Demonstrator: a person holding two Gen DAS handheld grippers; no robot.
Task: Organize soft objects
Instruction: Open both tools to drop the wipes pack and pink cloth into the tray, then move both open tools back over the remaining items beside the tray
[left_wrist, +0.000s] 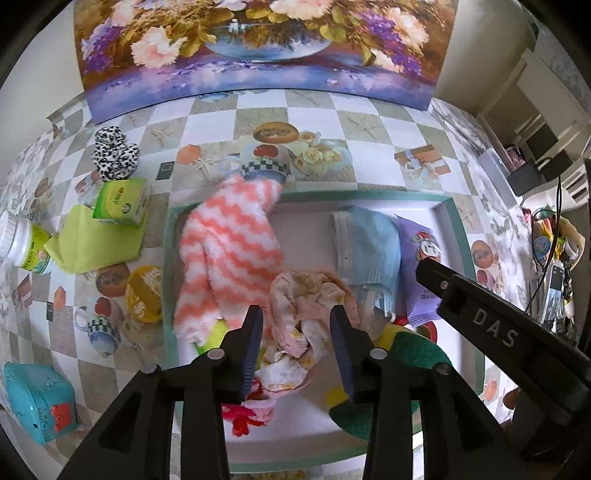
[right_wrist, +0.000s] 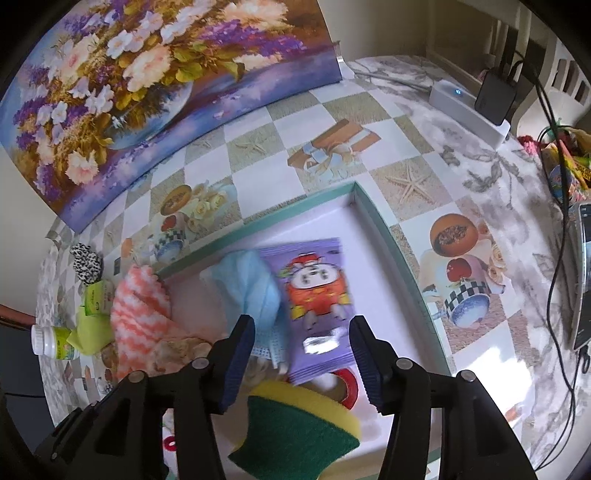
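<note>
Roughly centre of the teal-rimmed tray (left_wrist: 466, 236) lay the crumpled pink cloth (left_wrist: 306, 314), pale pink w/ yellow-brown blotches, bunched into folds, no clear shape. Its long axis ran approx. from the tray's near edge toward the far edge, upper end rounded like a cuff.

L gripper (left_wrist: 295, 332) hung over it, jaws spread, one pad either side of the cloth; pads not visibly pressing on it. No earlier frame, so nothing on motion.

Coral-and-white zigzag fleece (left_wrist: 229, 251) lay left of the cloth, long axis near-to-far, its far end draped over the tray's back rim. Light blue knit (left_wrist: 365, 247) sat right of it, folded, long axis also near-to-far. Purple cartoon packet (right_wrist: 314, 295) lay just beside the blue knit, flat, long side near-to-far.

R gripper (right_wrist: 301, 354) hovered above the packet's near end, jaws spread, nothing between the pads. Green-and-yellow scrub sponge (right_wrist: 295, 424) sat below it, green face up; a red tape ring (right_wrist: 349, 384) partly tucked under sponge and packet.

Outside the tray, on the checked tablecloth (left_wrist: 207, 122): leopard-print scrunchie (left_wrist: 112, 153), green box (left_wrist: 122, 201) on a lime cloth (left_wrist: 99, 243), white bottle (left_wrist: 22, 247) on its side, teal container (left_wrist: 40, 402). Flower painting (left_wrist: 258, 44) stood at the back.
</note>
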